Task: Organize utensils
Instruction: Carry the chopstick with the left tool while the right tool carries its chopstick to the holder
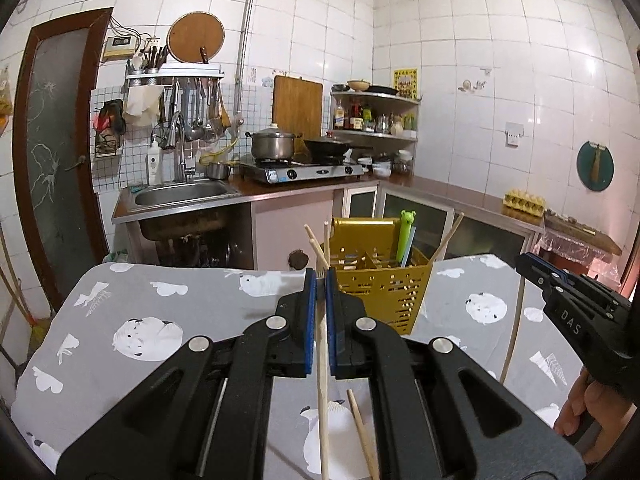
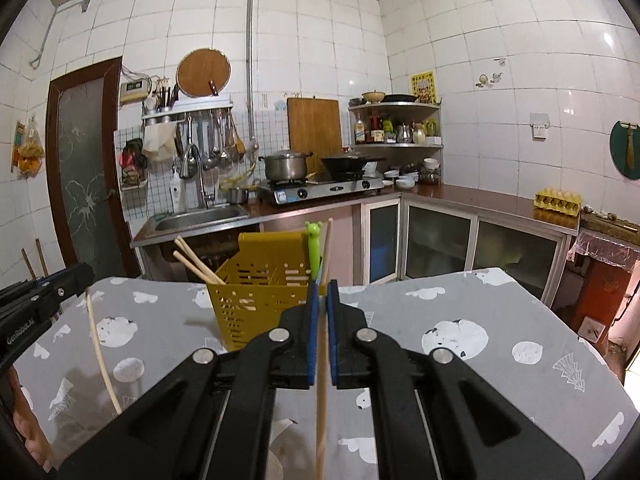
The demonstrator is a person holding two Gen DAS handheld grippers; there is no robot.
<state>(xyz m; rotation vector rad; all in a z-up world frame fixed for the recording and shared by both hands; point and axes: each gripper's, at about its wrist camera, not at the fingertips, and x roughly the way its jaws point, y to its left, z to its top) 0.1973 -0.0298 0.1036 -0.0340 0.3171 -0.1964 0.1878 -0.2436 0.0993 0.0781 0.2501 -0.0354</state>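
The left gripper (image 1: pixel 321 280) pinches one pale chopstick (image 1: pixel 322 380) between its blue pads, and the right gripper (image 2: pixel 322 292) pinches another chopstick (image 2: pixel 321 400) in the same way. Both are held above the grey patterned table (image 1: pixel 200 312). The yellow utensil basket (image 1: pixel 384 280) stands near the far edge and holds chopsticks and a green frog-topped utensil (image 1: pixel 406 236), perhaps a spoon. One loose chopstick (image 1: pixel 362 432) lies near the table's near edge.

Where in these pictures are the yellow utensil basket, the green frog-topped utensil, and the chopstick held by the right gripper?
yellow utensil basket (image 2: pixel 244 304): right wrist view, perforated front wall.
green frog-topped utensil (image 1: pixel 407 236): left wrist view, green handle below the frog head.
chopstick (image 2: pixel 321 420): right wrist view, shaft below the right gripper (image 2: pixel 322 286).
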